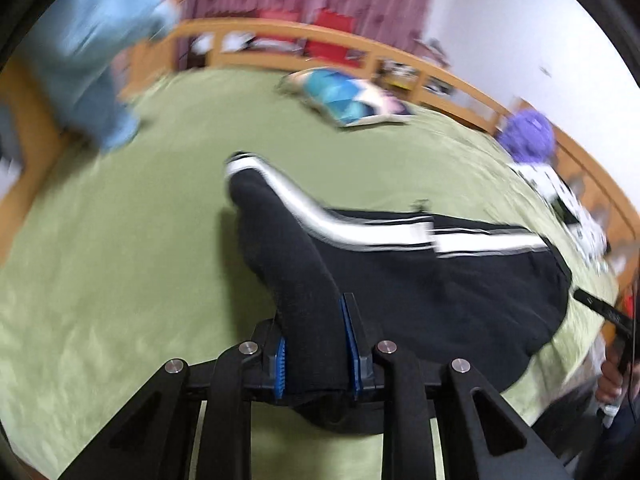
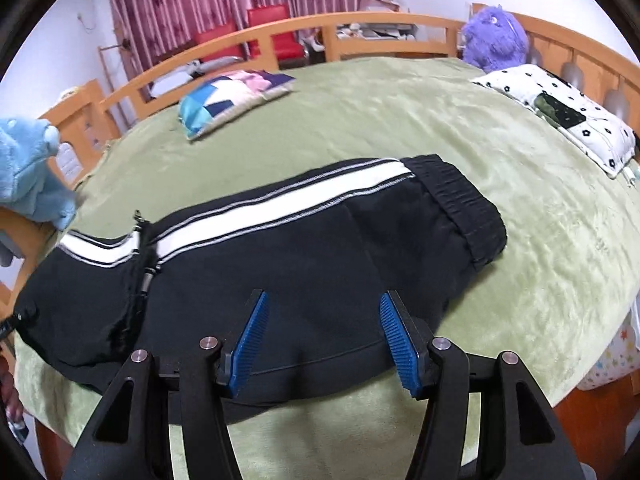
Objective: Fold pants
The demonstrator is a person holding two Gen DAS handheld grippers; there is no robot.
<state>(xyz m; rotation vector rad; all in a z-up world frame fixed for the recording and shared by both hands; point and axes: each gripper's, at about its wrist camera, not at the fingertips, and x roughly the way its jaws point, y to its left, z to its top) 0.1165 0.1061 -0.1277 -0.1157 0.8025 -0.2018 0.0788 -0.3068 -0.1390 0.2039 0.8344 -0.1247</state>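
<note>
Fabric of the pants (image 1: 304, 272) is sitting pinched in the left gripper (image 1: 316, 356); right gripper (image 2: 324, 344), half-open, is holding nothing, so the lifted leg may slip.

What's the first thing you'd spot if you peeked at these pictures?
Black pants with a bright white stripe, lying across the green blanket. The left tongs pinch one leg and lift it. A fuzzy purple toy sits at the bed's far corner.
</note>
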